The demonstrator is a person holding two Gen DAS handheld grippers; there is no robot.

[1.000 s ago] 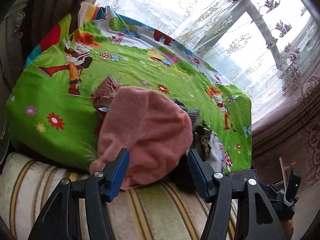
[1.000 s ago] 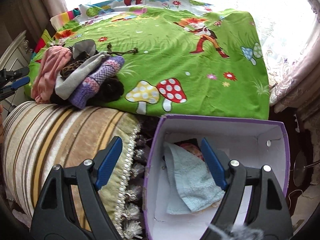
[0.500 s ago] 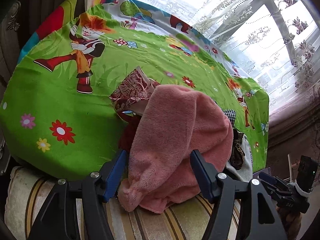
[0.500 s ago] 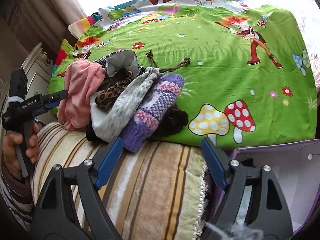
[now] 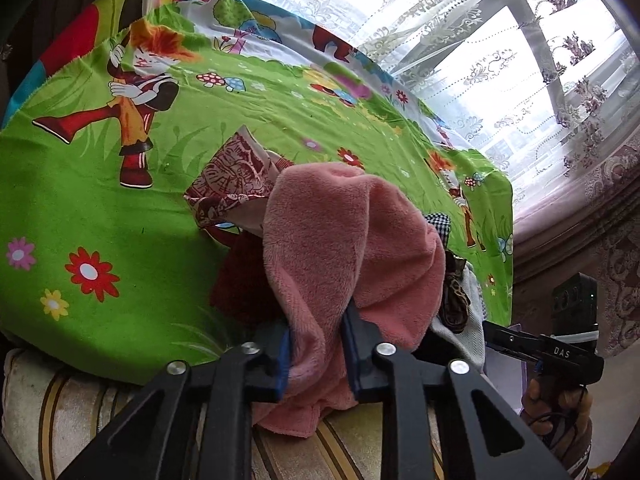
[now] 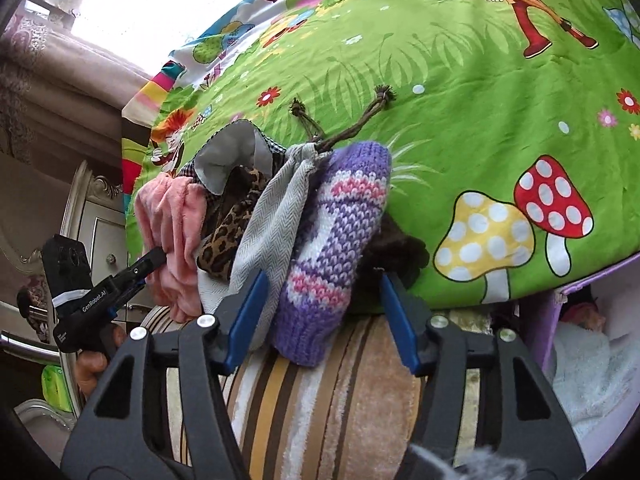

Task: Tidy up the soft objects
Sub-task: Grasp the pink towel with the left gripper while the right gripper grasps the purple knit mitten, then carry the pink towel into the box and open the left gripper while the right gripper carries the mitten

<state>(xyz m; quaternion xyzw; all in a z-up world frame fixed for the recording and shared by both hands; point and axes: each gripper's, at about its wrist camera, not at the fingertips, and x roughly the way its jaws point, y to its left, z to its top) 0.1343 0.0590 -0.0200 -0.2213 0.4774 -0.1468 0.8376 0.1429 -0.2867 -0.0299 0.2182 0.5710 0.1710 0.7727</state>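
Left wrist — pink cloth (image 5: 352, 240) between fingers (image 5: 282, 354)

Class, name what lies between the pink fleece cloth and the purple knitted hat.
Right wrist view: a leopard-print fabric piece and a grey herringbone drawstring bag.

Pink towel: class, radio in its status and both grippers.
Left gripper shut on pink towel. Right gripper open around purple knit hat. Towel at pile's edge, leopard cloth against it.
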